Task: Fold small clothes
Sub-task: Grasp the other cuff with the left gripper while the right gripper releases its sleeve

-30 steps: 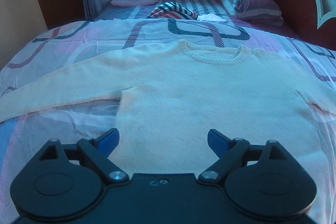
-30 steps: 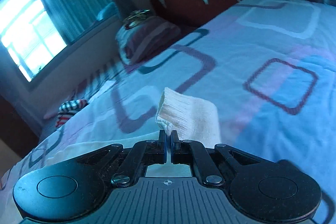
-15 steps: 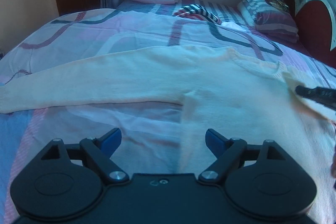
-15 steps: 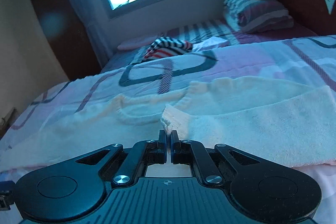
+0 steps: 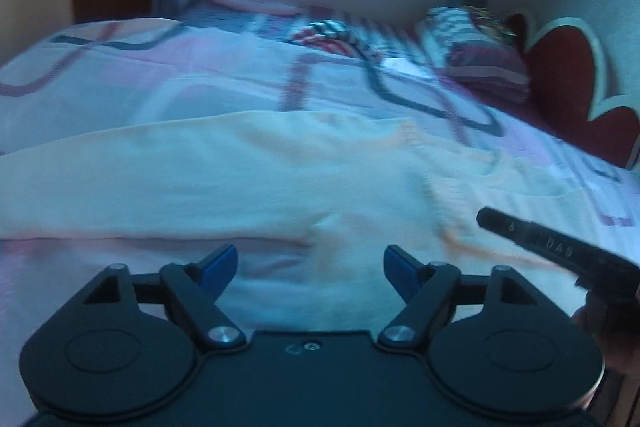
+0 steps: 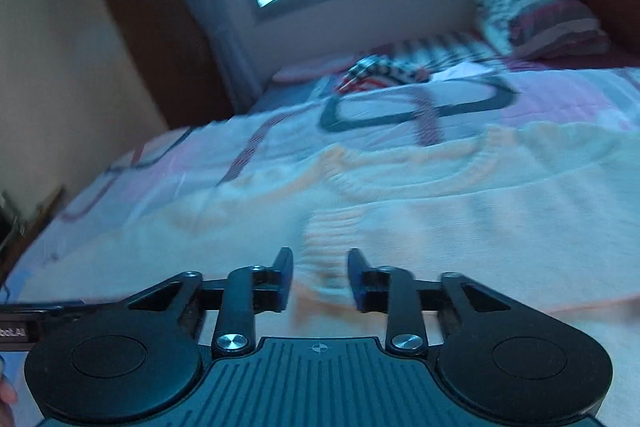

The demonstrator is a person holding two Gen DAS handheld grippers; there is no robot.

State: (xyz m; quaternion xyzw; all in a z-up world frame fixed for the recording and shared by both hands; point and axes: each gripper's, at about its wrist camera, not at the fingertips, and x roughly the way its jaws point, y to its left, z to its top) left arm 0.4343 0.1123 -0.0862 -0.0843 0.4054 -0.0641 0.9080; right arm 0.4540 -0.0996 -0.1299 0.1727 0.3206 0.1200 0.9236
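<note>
A cream knit sweater (image 5: 240, 179) lies flat on the patterned bedspread (image 5: 200, 79), left sleeve stretched out to the left. Its right sleeve is folded across the chest, and the ribbed cuff (image 6: 340, 227) rests on the body below the neckline (image 6: 400, 183). My right gripper (image 6: 319, 259) hovers just behind that cuff. Its jaws are opening and the pads press on nothing. In the left wrist view its finger (image 5: 520, 233) shows at the right. My left gripper (image 5: 310, 259) hangs over the left armpit area, jaws wide but closing, nothing gripped between them.
A striped garment (image 5: 336, 35) lies bunched further up the bed. Stacked pillows (image 5: 476, 55) sit against the red headboard (image 5: 568, 75) at the right. A pink pillow (image 5: 252, 1) lies under the window, and a dark wardrobe (image 6: 160, 39) stands at the left wall.
My right gripper carried the right sleeve across onto the sweater's chest, then its jaws parted and let the cuff go. My left gripper shifted towards the left armpit and its jaws narrowed slightly.
</note>
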